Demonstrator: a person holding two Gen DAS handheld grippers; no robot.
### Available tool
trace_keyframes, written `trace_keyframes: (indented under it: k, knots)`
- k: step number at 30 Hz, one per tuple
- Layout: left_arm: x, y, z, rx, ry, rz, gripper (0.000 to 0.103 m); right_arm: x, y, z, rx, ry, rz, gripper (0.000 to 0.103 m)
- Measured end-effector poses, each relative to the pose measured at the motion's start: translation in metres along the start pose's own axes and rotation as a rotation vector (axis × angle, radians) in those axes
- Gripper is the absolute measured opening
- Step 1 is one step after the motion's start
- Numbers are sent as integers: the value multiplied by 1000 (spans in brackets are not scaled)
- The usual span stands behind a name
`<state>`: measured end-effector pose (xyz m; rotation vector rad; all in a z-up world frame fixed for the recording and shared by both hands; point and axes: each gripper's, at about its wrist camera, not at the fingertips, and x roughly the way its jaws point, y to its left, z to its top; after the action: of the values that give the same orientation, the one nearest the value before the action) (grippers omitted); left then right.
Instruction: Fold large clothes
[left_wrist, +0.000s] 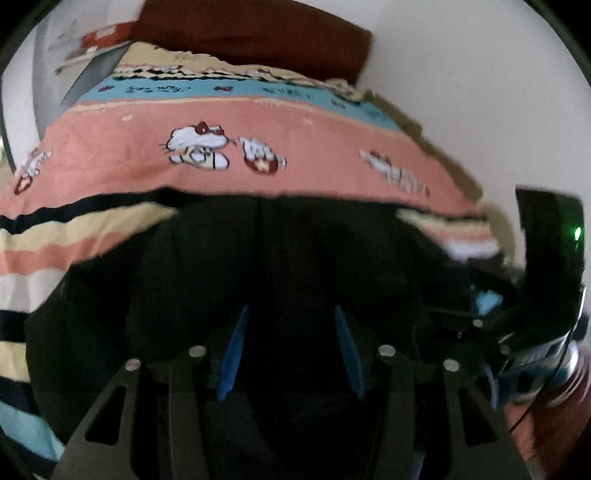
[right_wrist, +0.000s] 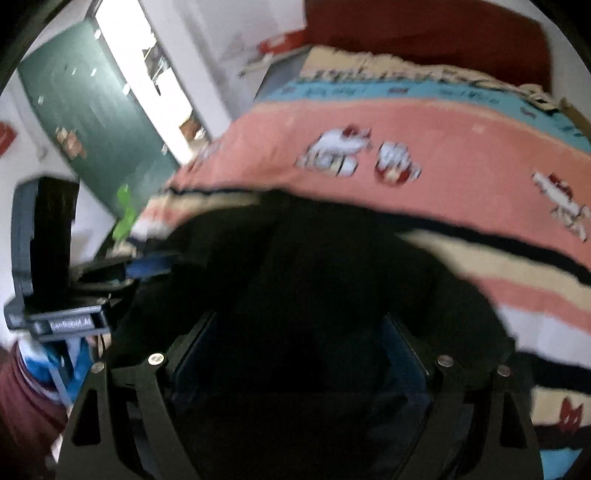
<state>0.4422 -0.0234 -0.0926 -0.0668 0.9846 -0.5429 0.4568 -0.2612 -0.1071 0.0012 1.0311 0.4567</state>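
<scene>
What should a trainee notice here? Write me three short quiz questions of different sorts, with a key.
1. True or false: the black fabric garment lies on a plain white sheet.
2. Multiple choice: the blue pads of the left claw are A) pressed together, B) set apart.
3. Fill in: on the striped cartoon-print bedsheet, the cartoon cats sit on the ___ stripe.

Key: 1 false, the sheet is striped and printed; 2 B; 3 pink.

matt black cloth garment (left_wrist: 295, 258), printed cotton bedsheet (left_wrist: 295, 125)
</scene>
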Motion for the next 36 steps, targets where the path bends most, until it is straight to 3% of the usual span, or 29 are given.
trace_keyframes:
  k: [4, 8, 18, 22, 27, 31, 34, 36]
  knots:
    - [-13, -16, -42, 93, 5, 70, 46, -14, 16, -39, -64, -4, -18, 86]
    - [-15, -21, -61, 115, 9, 116, 46, -20, 19, -60, -72, -5, -59, 87]
    - [33, -4, -78, 48, -6, 165, 47, 44, 7, -61, -4, 17, -178, 95]
    - [35, -3, -77, 33, 6, 169, 47, 47, 3, -60, 4, 24, -178, 96]
    - [1, -2, -65, -2, -4, 105, 47, 19, 4, -59, 1, 29, -126, 95]
    - [-32, -9, -47, 12, -89, 90, 47, -25, 3, -57, -17, -78, -129, 95]
    - [-31, -20, -45, 20, -91, 56, 47, -39, -8, -59, 1, -116, -149, 95]
    - [-19, -23, -54, 11, -60, 32, 47, -31, -17, -67, 20, -87, -138, 95]
